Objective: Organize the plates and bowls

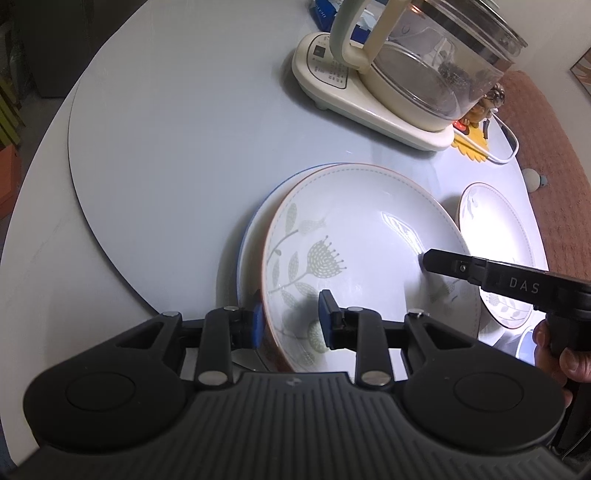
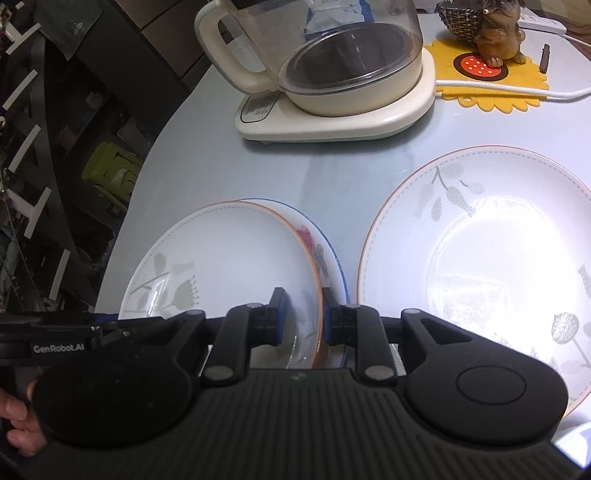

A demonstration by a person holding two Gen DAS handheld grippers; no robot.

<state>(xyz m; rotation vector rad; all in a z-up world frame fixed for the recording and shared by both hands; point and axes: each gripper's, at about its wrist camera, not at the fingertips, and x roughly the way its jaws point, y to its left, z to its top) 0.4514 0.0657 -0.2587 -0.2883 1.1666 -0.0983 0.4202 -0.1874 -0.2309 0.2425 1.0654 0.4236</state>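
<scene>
A brown-rimmed plate [image 1: 354, 236] with a grey-green flower pattern sits tilted on a blue-rimmed plate [image 1: 248, 236]. My left gripper [image 1: 293, 321] is shut on its near-left rim, one blue pad outside and one inside. In the right wrist view my right gripper [image 2: 303, 317] is shut on the same plate [image 2: 221, 254] at its right rim, above the blue-rimmed plate [image 2: 334, 254]. The right gripper [image 1: 424, 258] also shows from the side in the left wrist view. A second flower plate [image 2: 480, 251] lies flat to the right, also seen from the left wrist [image 1: 495, 229].
A glass kettle [image 1: 436, 66] on a cream base [image 2: 332, 122] stands behind the plates. Beside it a yellow felt mat [image 2: 491, 88] carries a brown figurine [image 2: 498, 33], with a white cable [image 2: 517, 88] across it. The grey turntable [image 1: 166, 147] extends left toward the table's edge.
</scene>
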